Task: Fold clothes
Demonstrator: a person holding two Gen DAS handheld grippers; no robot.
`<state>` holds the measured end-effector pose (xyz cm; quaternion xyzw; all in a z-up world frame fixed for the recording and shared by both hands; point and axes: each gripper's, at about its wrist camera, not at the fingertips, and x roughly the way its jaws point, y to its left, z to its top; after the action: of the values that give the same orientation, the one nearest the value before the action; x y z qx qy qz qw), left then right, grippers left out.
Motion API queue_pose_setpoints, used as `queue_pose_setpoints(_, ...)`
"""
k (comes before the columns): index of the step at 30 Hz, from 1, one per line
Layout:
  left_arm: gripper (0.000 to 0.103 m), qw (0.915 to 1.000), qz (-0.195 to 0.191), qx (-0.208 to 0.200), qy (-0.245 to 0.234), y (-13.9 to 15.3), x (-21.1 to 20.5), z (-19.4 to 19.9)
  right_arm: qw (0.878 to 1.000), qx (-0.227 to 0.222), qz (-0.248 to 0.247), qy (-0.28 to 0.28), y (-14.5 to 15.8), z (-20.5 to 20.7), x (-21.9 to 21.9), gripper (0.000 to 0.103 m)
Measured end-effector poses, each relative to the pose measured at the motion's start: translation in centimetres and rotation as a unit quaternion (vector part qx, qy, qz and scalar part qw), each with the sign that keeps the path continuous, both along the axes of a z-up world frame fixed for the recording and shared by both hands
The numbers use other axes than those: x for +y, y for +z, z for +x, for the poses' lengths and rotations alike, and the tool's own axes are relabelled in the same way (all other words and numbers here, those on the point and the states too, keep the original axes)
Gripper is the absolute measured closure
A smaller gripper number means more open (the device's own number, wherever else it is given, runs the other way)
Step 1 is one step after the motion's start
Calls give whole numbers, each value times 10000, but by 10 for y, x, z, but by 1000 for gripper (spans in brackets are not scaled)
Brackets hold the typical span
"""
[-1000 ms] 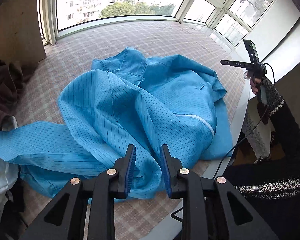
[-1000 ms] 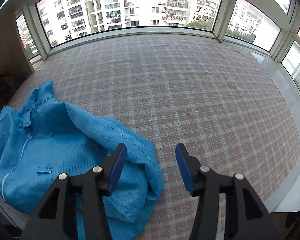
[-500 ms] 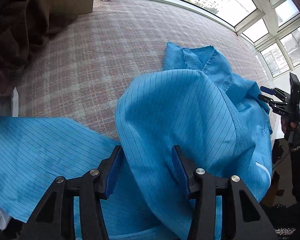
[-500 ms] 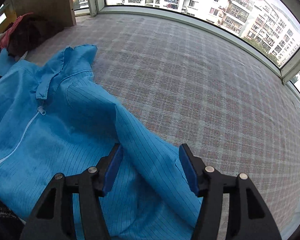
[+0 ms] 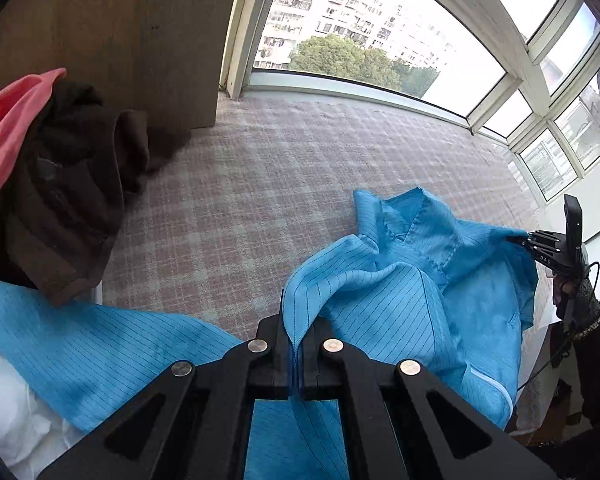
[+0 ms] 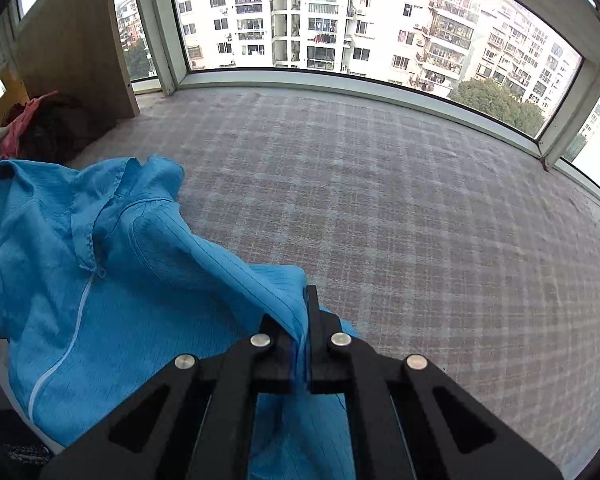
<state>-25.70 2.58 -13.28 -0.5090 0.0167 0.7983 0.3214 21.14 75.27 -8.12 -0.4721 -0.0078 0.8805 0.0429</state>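
1. Pink-and-grey checked mat (image 6: pixel 400 208), covering the broad window-bay platform on which all the clothing lies; large panes with white frames (image 5: pixel 500 92) curve round its far edge.
2. Bright blue pinstriped zip-front jacket (image 6: pixel 112 280), spread crumpled over the near left part of the mat, collar toward the windows, white zip running down its front; one sleeve extends to the left in the left wrist view.
3. Pile of dark brown garments (image 5: pixel 68 184), heaped at the left beside a wooden panel (image 5: pixel 132 32), with a pink cloth (image 5: pixel 8 128) draped on its far side and a white cloth (image 5: pixel 8 412) near the lower left corner.
4. Left hand-held gripper (image 5: pixel 295 354), black, its jaws having just closed; they are clamped on a raised fold of the blue jacket.
5. Right hand-held gripper (image 6: pixel 302 344), black, its jaws likewise just closed and pinching a ridge of the jacket fabric; in the left wrist view it appears at the far right, held by a hand in a dark knitted sleeve (image 5: pixel 580 300).
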Motion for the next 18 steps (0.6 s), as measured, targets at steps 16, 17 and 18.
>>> queue_pose_setpoints(16,103,9562,302,2910,80,280,-50,69,9481,2782,1436,-551,285,86,-51,101)
queue_pose_setpoints(17,103,9506,318,3085,119,306,-52,75,9418,2956,1505,-552,308,96,-56,101)
queue_pose_setpoints(18,103,9458,327,3228,148,330,-56,82,9352,3122,1578,-555,331,105,-62,101)
